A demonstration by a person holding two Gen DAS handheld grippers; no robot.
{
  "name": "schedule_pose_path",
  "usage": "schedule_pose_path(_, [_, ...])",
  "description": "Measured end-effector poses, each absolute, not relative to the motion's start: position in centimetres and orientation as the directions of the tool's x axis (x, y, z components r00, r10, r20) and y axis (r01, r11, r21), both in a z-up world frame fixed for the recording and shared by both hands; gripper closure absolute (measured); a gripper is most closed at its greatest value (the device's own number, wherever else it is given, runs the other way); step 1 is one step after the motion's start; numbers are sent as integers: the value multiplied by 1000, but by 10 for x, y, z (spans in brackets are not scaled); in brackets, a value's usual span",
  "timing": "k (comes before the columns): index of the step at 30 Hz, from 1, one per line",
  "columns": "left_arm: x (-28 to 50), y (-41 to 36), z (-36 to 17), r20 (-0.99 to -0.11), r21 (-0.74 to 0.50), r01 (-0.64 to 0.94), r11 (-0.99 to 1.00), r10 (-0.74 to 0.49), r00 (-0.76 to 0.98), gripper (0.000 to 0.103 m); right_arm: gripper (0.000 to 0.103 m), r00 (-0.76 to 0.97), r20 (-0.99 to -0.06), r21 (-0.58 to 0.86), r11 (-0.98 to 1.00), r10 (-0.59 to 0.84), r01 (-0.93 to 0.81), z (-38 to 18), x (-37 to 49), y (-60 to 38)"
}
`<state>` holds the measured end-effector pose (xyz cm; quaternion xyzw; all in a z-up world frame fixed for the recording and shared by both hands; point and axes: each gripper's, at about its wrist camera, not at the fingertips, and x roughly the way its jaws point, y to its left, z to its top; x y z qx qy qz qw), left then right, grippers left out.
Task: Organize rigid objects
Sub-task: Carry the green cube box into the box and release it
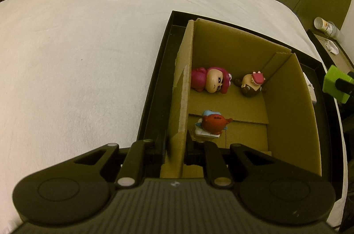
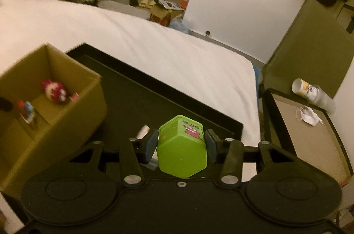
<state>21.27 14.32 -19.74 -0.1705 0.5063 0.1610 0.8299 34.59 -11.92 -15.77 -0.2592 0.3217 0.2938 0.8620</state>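
- Left gripper (image 1: 174, 148): jaws pinched together on the left wall of the cardboard box (image 1: 287, 101), near its closest corner; it appears to be steadying the box.
- Right gripper (image 2: 180, 145): jaws clamped on a green hexagonal box (image 2: 181, 145) with a pink cartoon print on its top face, held clear above the black tray (image 2: 154, 96).
- Cardboard box: stands in the black tray, which lies on a white bed (image 1: 77, 52). Inside it are three figurines: a pink-haired figurine (image 1: 210, 80) lying on its side, a brown figurine (image 1: 252, 84) by the far right corner, and a red-and-blue figurine (image 1: 213, 123) nearest the left gripper.
- Step in hand, as judged: carrying the green hexagonal box toward the cardboard box, with three items already stowed.
- Next move, as judged: carry it leftward over the right wall, lower it into the bare floor patch to the right of the red-and-blue figurine, then part the jaws. Risk: knocking the wall or a figurine.
- Left wrist view only: the brown figurine, the grip on the wall, and the green hexagonal box seen at the far right edge, outside the cardboard box.
- Right wrist view only: the print on the green hexagonal box, the pads (image 2: 151, 146) pressing its sides, the tray's open floor, and a side stand (image 2: 309, 145) carrying a tipped cup (image 2: 306, 88).
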Motion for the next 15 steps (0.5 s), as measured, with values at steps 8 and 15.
schedule_pose_path(8, [213,143,-197,-895,-121,-441,890,95,436,90,57,589,-688,-199,669,425,-716,-133,329,-97])
schedule_pose_path(15, [212,144,-197,-895,-121,-440,890,94,437,90,57,554,-674,-145,647,490,-748,-120,317,-78])
